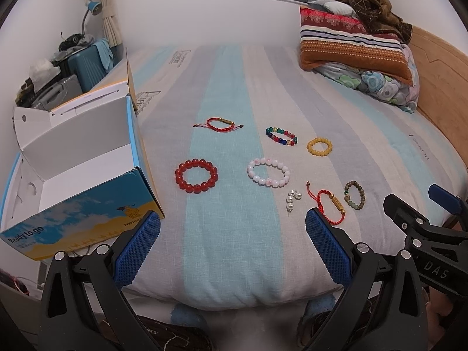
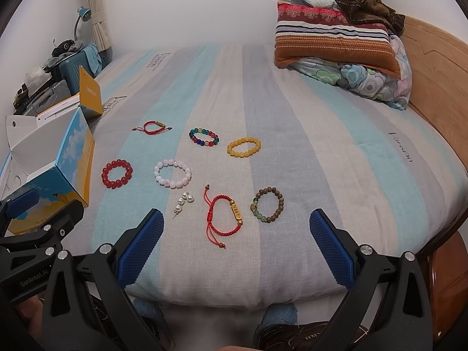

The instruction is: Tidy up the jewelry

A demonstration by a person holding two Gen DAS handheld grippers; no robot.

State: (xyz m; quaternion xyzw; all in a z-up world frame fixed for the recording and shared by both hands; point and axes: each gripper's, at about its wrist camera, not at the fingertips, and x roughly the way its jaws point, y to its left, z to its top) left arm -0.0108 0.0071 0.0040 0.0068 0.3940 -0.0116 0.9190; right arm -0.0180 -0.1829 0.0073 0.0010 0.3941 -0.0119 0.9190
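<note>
Grippers first: your left gripper (image 1: 232,228) and right gripper (image 2: 235,228) both hang spread wide and empty over the near edge of the bed (image 2: 336,152). Taking the white bracelet (image 2: 172,173) as your landmark, pearls (image 2: 183,201) lie just nearer you, a red cord bracelet (image 2: 223,215) and brown bracelet (image 2: 267,204) nearer and right, red beads (image 2: 117,173) left, multicolour beads (image 2: 204,137) and yellow beads (image 2: 244,147) beyond, and the open box (image 1: 87,172) far left.
</note>
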